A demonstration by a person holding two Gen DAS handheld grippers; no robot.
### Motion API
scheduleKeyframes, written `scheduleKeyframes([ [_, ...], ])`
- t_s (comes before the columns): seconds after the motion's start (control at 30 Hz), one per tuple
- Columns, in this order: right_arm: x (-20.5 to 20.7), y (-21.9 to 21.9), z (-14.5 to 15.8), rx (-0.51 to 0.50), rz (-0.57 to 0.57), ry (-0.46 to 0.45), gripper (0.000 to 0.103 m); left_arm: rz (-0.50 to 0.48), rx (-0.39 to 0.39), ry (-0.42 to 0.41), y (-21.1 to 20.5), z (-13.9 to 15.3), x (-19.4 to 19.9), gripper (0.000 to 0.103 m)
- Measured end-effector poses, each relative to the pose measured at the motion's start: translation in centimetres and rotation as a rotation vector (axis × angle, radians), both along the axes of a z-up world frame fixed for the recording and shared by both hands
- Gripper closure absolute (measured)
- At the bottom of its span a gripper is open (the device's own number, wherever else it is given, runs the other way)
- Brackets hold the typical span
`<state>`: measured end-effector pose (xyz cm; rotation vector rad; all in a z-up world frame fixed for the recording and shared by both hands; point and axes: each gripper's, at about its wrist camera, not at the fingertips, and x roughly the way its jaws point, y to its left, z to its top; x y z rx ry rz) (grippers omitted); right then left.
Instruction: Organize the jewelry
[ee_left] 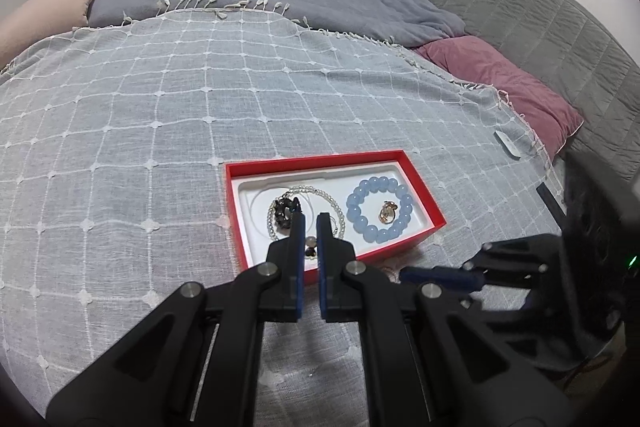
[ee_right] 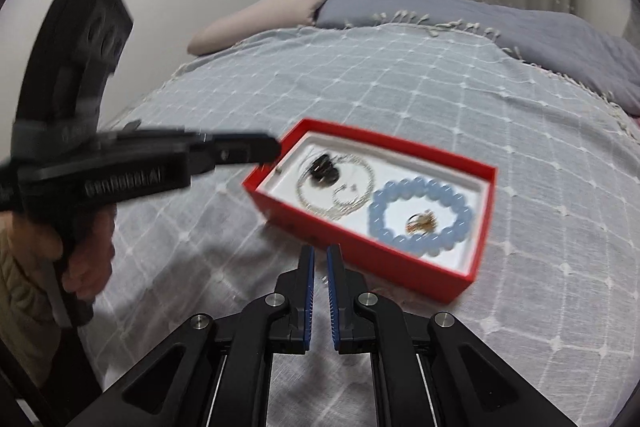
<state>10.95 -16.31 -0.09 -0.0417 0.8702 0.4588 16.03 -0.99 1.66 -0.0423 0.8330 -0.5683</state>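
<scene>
Right wrist alone shows the hand gripping the closed, empty left gripper.

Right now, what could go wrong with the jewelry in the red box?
1. The left gripper hangs low over the pearl necklace and dark bracelet; its fingers might snag and tangle them.
2. The red box sits on a soft bedspread, so a nudge from the right gripper beside it could tip it and roll the blue bead bracelet out.

red box centre frame, open, white liner; blue bead bracelet right half, ringing gold ring; pearl strand, dark piece left.
</scene>
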Motion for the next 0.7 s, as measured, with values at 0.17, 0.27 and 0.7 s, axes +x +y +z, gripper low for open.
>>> scheduleKeyframes([
  [0.17,0.0,1.4,-2.4,-0.091,0.028,0.023,0.09,0.005,0.003,0.0,0.4,0.0,0.0,0.097],
  [0.27,0.3,1.6,-3.6,-0.132,0.02,0.039,0.089,0.008,-0.005,0.003,0.7,0.0,0.1,0.097],
  [0.7,1.2,3.6,-6.1,-0.199,0.051,0.04,0.089,0.005,-0.021,0.002,1.1,0.4,0.0,0.097],
])
